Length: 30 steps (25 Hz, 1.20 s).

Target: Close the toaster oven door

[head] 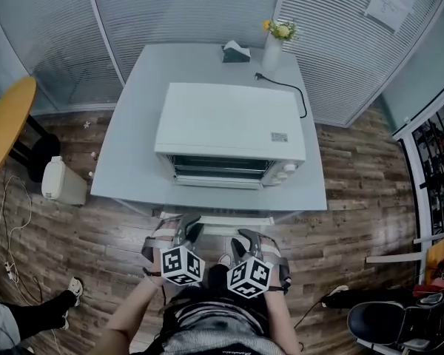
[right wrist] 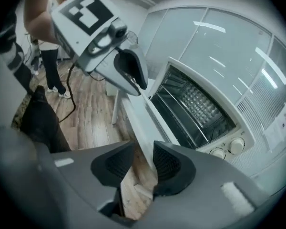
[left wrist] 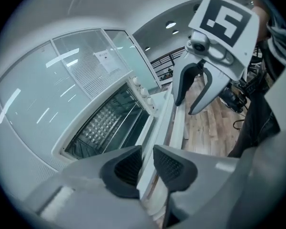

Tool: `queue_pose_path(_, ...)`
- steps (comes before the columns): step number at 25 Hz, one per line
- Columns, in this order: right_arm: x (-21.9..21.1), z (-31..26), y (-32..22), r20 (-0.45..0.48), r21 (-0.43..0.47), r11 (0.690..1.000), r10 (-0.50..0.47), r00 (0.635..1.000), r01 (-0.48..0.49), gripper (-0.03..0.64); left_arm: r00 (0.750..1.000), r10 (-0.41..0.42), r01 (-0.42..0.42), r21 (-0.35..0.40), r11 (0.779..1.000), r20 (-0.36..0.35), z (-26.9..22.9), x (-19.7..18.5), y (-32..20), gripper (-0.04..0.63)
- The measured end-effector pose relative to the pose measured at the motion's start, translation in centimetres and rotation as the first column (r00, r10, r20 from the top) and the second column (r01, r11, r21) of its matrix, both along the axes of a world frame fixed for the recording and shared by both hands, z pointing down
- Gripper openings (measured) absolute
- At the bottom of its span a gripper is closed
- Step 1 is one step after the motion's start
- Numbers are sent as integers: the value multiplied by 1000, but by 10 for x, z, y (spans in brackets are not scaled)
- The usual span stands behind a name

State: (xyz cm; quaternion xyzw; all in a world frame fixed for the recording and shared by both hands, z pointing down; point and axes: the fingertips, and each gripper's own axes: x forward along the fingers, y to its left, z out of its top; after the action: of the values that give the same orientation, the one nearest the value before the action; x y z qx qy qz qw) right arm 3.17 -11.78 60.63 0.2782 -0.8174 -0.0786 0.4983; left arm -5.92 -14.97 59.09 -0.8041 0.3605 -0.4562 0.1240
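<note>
A white toaster oven [head: 229,124] stands on the grey table [head: 133,146] with its glass door [head: 218,202] folded down toward me; the white handle [head: 214,220] runs along the door's front edge. My left gripper [head: 186,231] is at the left part of that handle. In the left gripper view its jaws [left wrist: 148,161] are shut on the white handle bar [left wrist: 169,123]. My right gripper [head: 246,239] is at the handle's right part. Its jaws [right wrist: 143,163] stand open astride the bar [right wrist: 133,113], with floor showing in the gap. The oven's wire rack [right wrist: 198,101] is in sight.
At the table's back stand a vase of yellow flowers [head: 274,46] and a dark box [head: 235,52], and the oven's black cord [head: 292,91] trails there. A white bin [head: 63,182] and a yellow round table [head: 4,120] are on the left, a black chair [head: 399,324] at the lower right.
</note>
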Motion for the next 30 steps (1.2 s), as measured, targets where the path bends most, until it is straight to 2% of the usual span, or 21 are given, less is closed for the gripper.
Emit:
queue_pose_path(3, 0, 2, -9, -74, 48, 998, -40, 996, 44, 123, 1000, -10, 10, 8, 1000, 5, -4, -1, -5, 87)
queue_pose_path(6, -2, -3, -14, -85, 67, 995, -72, 994, 78, 104, 1000, -27, 27, 16, 1000, -12, -9, -2, -10, 92)
queue_pose_path(11, -3, -17, -24, -12, 69, 993, -92, 996, 93, 106, 983, -99, 102, 13, 995, -154, -30, -5, -14, 115)
queue_pose_path(14, -3, -28, -33, 54, 75, 993, -96, 994, 92, 107, 974, -85, 80, -31, 996, -210, -39, -1, -3, 123)
queue_pose_path(16, -4, -36, -40, 78, 85, 992, -104, 991, 98, 109, 981, -56, 48, -48, 998, -188, -37, 1, 2, 152)
queue_pose_path(20, -6, -47, -50, 109, 97, 989, -126, 986, 116, 109, 1000, -18, 18, -8, 1000, 5, -23, -6, -5, 152)
queue_pose_path(22, -6, -50, -54, 120, 102, 987, -136, 983, 124, 109, 998, -13, 12, 20, 1000, 54, -22, -7, -13, 148)
queue_pose_path(24, -7, -53, -57, 126, 112, 986, -140, 982, 127, 107, 998, -12, 10, 34, 999, 67, -25, -6, -20, 117)
queue_pose_path(30, -8, -65, -69, 171, 130, 987, -121, 978, 99, 114, 999, -17, 16, 51, 999, 37, -37, -8, -32, 117)
